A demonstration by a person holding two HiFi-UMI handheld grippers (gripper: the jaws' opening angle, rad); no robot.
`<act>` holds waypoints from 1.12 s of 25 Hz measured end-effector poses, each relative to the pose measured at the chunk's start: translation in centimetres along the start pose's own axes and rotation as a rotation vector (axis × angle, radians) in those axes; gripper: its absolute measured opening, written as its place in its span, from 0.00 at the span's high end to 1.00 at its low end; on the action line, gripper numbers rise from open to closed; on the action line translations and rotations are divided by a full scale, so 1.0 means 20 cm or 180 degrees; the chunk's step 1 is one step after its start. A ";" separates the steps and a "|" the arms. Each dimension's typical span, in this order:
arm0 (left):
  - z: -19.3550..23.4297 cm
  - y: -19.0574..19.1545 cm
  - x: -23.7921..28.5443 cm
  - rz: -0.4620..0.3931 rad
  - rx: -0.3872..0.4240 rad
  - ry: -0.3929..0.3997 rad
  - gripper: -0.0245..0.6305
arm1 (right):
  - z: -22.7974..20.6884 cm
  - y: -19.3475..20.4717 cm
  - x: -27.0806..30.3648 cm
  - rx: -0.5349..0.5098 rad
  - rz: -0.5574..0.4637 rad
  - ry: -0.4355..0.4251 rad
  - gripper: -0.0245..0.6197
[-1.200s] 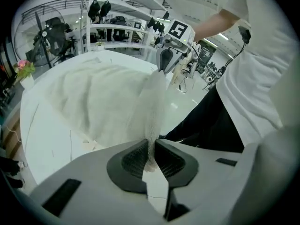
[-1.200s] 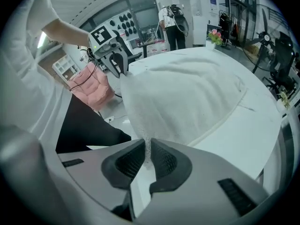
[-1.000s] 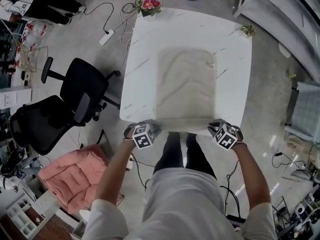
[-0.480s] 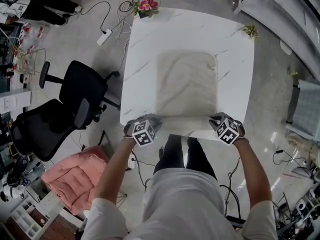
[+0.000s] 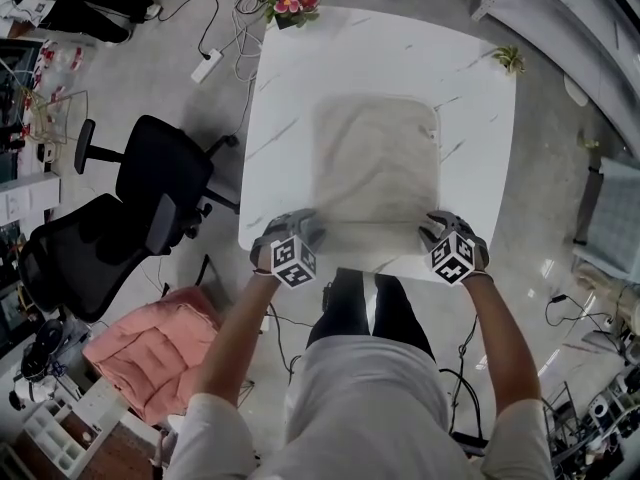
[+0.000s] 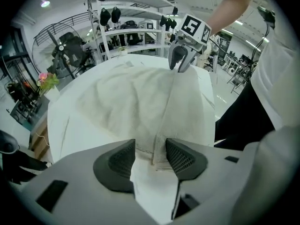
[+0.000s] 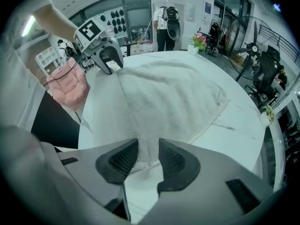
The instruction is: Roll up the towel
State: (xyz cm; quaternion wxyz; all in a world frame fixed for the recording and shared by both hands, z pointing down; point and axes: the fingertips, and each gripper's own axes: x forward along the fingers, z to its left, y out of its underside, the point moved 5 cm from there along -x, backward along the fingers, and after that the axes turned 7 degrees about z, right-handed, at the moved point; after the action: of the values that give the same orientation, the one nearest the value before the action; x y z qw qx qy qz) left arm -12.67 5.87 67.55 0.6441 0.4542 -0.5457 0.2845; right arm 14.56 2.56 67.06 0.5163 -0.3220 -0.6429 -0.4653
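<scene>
A beige towel (image 5: 375, 163) lies flat on the white marble table (image 5: 290, 98). Its near edge is turned over into a thick fold (image 5: 370, 235). My left gripper (image 5: 300, 236) is at the fold's left end and my right gripper (image 5: 437, 233) at its right end, both pointing steeply down. In the left gripper view the fold (image 6: 157, 125) runs between the pads of the left gripper (image 6: 150, 153), which stand apart from it. The right gripper (image 7: 148, 157) straddles the towel edge (image 7: 147, 146) the same way. Both sets of jaws have just been opening, with the towel's edge still between them.
A pot of pink flowers (image 5: 290, 6) stands at the table's far left corner and a small plant (image 5: 510, 60) at the far right. Two black office chairs (image 5: 150, 183) and a pink cushion (image 5: 150, 353) are on the floor at left. The person's legs (image 5: 365, 308) are against the near table edge.
Both grippers have moved forward over the table, carrying the towel's near edge onto the towel. Both sets of jaws have opened off the cloth.
</scene>
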 end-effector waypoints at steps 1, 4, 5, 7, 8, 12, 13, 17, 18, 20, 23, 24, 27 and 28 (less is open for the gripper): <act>0.00 0.00 0.00 -0.0006 -0.0012 -0.0012 0.62 | 0.00 0.00 0.01 -0.0035 0.0003 0.0030 0.72; 0.00 0.01 0.01 -0.0017 -0.0058 -0.0025 0.62 | 0.02 0.00 0.02 -0.0142 0.0018 0.0116 0.72; 0.00 0.01 0.00 -0.0014 -0.0070 -0.0038 0.62 | 0.02 -0.01 0.02 -0.0140 0.0015 0.0125 0.73; 0.00 0.01 -0.01 -0.0016 -0.0090 -0.0078 0.61 | 0.02 -0.01 0.00 -0.0061 -0.0036 0.0109 0.73; 0.00 0.00 -0.02 -0.0028 -0.0099 -0.0099 0.61 | 0.02 -0.02 -0.02 -0.0007 -0.0083 0.0097 0.73; -0.01 0.00 -0.10 -0.0117 -0.0152 -0.0186 0.62 | 0.02 -0.05 -0.12 0.0068 -0.0280 0.0120 0.73; -0.01 0.00 -0.12 -0.0141 -0.0170 -0.0210 0.62 | 0.02 -0.06 -0.14 0.0056 -0.0315 0.0129 0.73; -0.04 0.00 -0.19 -0.0235 -0.0199 -0.0258 0.62 | 0.09 -0.05 -0.20 -0.0038 -0.0405 0.0031 0.73; -0.06 -0.01 -0.20 -0.0261 -0.0194 -0.0238 0.62 | 0.12 -0.05 -0.21 -0.0078 -0.0407 -0.0019 0.73; -0.13 -0.02 -0.23 -0.0321 -0.0162 -0.0151 0.63 | 0.19 -0.03 -0.20 -0.0168 -0.0382 -0.0103 0.74; -0.28 -0.02 -0.22 -0.0329 -0.0003 -0.0043 0.65 | 0.29 0.01 -0.19 -0.0267 -0.0312 -0.0171 0.74; -0.32 -0.02 -0.20 -0.0301 0.0051 -0.0035 0.65 | 0.32 0.03 -0.18 -0.0285 -0.0292 -0.0184 0.74; -0.40 0.01 -0.17 -0.0229 0.0104 -0.0035 0.66 | 0.38 0.05 -0.16 -0.0319 -0.0252 -0.0181 0.73; -0.41 0.02 -0.15 -0.0204 0.0097 -0.0060 0.66 | 0.39 0.06 -0.15 -0.0338 -0.0239 -0.0161 0.72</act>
State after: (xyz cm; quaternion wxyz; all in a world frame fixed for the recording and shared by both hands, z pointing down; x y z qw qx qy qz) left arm -10.17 13.85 64.82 0.6408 0.4839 -0.5325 0.2677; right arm 13.54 10.44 64.25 0.4642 -0.3362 -0.6418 -0.5095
